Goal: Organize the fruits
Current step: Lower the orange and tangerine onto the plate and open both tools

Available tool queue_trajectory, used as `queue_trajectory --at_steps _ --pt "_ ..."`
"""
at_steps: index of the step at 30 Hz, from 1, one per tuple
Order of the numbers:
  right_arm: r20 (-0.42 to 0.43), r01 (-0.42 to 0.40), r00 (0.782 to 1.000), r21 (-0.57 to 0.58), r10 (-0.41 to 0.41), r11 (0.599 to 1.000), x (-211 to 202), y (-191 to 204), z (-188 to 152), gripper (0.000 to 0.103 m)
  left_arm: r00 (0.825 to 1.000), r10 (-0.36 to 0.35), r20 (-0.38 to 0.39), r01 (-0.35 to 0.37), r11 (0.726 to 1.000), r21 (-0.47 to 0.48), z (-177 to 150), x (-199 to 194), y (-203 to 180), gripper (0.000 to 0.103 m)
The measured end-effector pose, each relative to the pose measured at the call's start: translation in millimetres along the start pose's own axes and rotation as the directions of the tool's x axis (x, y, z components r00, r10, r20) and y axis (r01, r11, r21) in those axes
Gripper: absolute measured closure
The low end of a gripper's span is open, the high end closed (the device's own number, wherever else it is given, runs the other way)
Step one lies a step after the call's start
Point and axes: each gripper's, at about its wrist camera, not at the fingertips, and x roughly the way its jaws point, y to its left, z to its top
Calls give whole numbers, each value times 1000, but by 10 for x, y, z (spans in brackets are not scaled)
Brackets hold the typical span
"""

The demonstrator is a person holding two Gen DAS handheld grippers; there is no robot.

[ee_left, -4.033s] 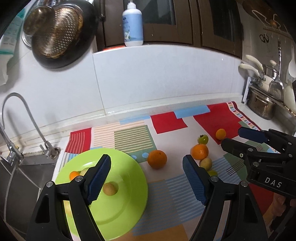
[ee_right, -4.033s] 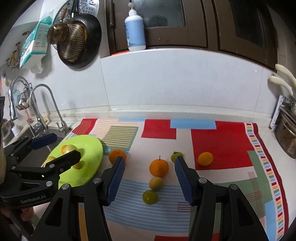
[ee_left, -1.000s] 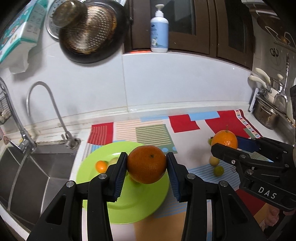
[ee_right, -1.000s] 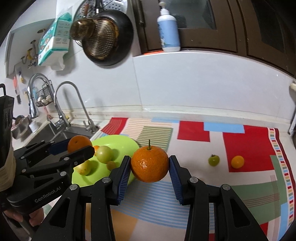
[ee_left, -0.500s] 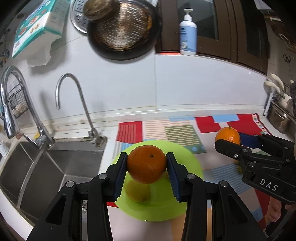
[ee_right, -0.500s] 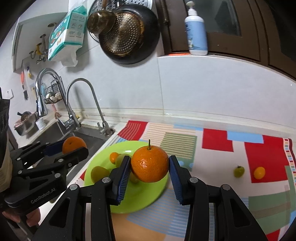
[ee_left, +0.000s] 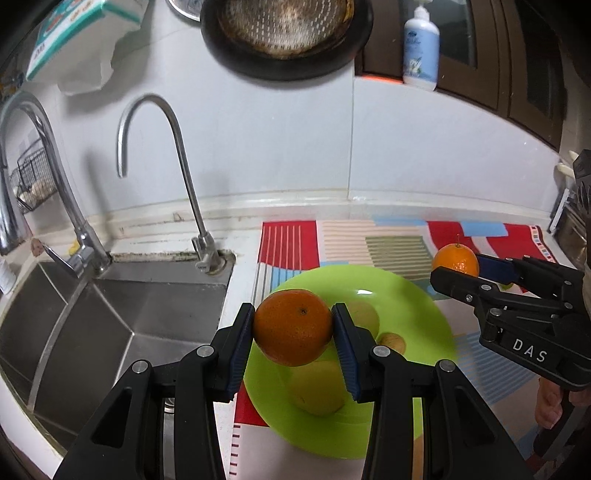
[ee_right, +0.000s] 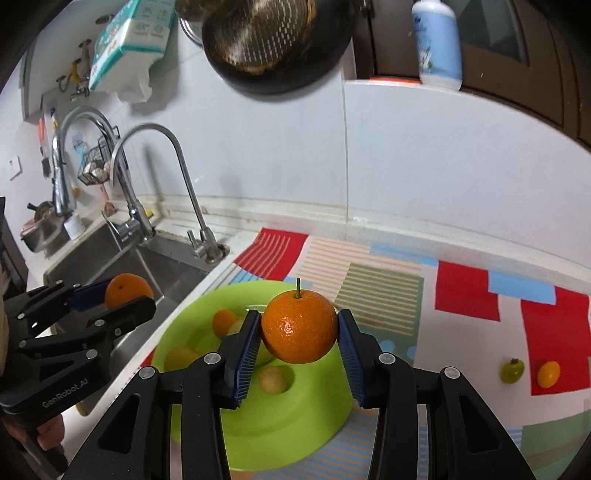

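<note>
My left gripper [ee_left: 293,338] is shut on an orange [ee_left: 292,326] and holds it above the left edge of the green plate [ee_left: 417,306]. My right gripper [ee_right: 299,338] is shut on a stemmed orange [ee_right: 299,326] above the same green plate [ee_right: 295,417]. The plate holds several small fruits: yellowish ones [ee_left: 317,387] and a small orange one [ee_right: 223,322]. The right gripper with its orange [ee_left: 455,259] shows at the right of the left wrist view. The left gripper with its orange [ee_right: 127,288] shows at the left of the right wrist view.
A steel sink [ee_left: 122,306] with a curved tap [ee_left: 177,147] lies left of the plate. A patterned mat [ee_right: 461,291] covers the counter. A small green fruit [ee_right: 512,370] and a small yellow fruit [ee_right: 548,373] lie on the mat at the right. A pan [ee_left: 284,33] hangs on the wall.
Both grippers closed on oranges from the mat, lifted them and carried them left to above the green plate. Over the last second both kept moving left toward the sink.
</note>
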Motion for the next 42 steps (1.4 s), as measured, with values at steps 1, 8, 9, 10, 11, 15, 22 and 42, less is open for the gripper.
queue_trajectory --at_steps 1,8,9,10,11,15,22,42 --pt "-8 -1 1000 0 1 1000 43 -6 -5 60 1000 0 -7 0 1000 -1 -4 36 4 61" --pt "-61 -6 998 9 6 1000 324 -96 -52 60 998 -6 -67 5 1000 -5 -42 321 10 61" --pt "-67 -7 998 11 7 1000 353 -105 -58 60 997 -7 -73 6 1000 -5 -47 353 17 61" --pt "-74 -8 997 13 9 1000 385 -117 -67 60 997 -8 -80 8 1000 -5 -53 386 19 61" --pt "-84 -9 996 14 10 1000 425 -128 -78 60 996 -10 -88 10 1000 -7 -60 416 17 61" --pt "-107 -13 994 19 15 1000 529 -157 -111 60 994 -13 -108 13 1000 -6 -84 510 22 61" --pt "-122 -24 992 20 27 1000 619 -154 -120 60 992 -29 -121 27 1000 -14 -90 579 34 61" --pt "-48 46 998 56 -43 997 65 -227 -180 39 1000 -6 -29 6 1000 7 -71 17 -169 32"
